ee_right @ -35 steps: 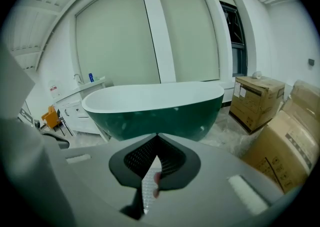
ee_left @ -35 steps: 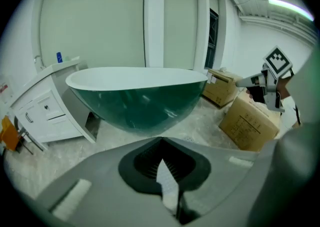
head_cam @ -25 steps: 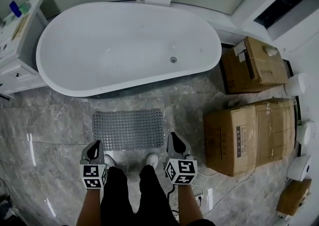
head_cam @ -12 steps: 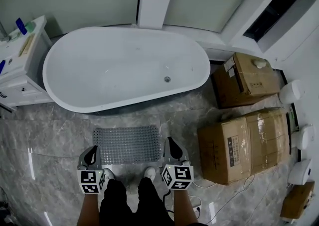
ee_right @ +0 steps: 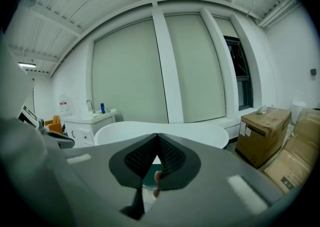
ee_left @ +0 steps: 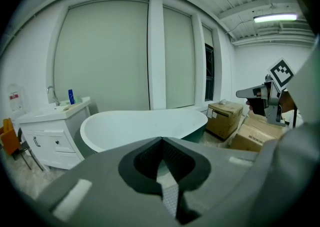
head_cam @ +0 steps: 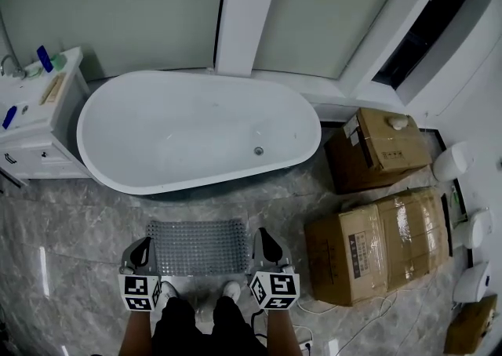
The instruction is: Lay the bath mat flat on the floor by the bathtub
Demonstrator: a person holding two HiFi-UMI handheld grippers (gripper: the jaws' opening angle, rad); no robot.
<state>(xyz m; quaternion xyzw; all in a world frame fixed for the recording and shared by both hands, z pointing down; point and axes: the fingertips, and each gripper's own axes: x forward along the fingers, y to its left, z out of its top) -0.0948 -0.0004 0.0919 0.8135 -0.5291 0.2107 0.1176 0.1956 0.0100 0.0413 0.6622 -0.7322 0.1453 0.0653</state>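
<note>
The grey studded bath mat [head_cam: 196,246] lies flat on the marble floor, just in front of the white oval bathtub [head_cam: 196,139]. My left gripper [head_cam: 142,249] hangs over the mat's near left corner and my right gripper [head_cam: 262,238] over its near right corner. Both are shut with nothing in them. In the left gripper view the left gripper [ee_left: 161,139] has its jaws meeting at the tip, pointing at the bathtub [ee_left: 145,126]. The right gripper [ee_right: 157,135] is likewise shut, with the bathtub [ee_right: 165,131] ahead of it.
A white vanity cabinet [head_cam: 35,123] with a tap and bottles stands left of the tub. Two cardboard boxes [head_cam: 376,147] [head_cam: 372,241] sit on the right, with white round fixtures [head_cam: 451,162] beyond them. A cable [head_cam: 314,307] lies by the person's shoes [head_cam: 231,290].
The head view has risen and pulled back, so the tub and mat look smaller. Both grippers stay shut above the mat's near corners. The mat has not moved.
</note>
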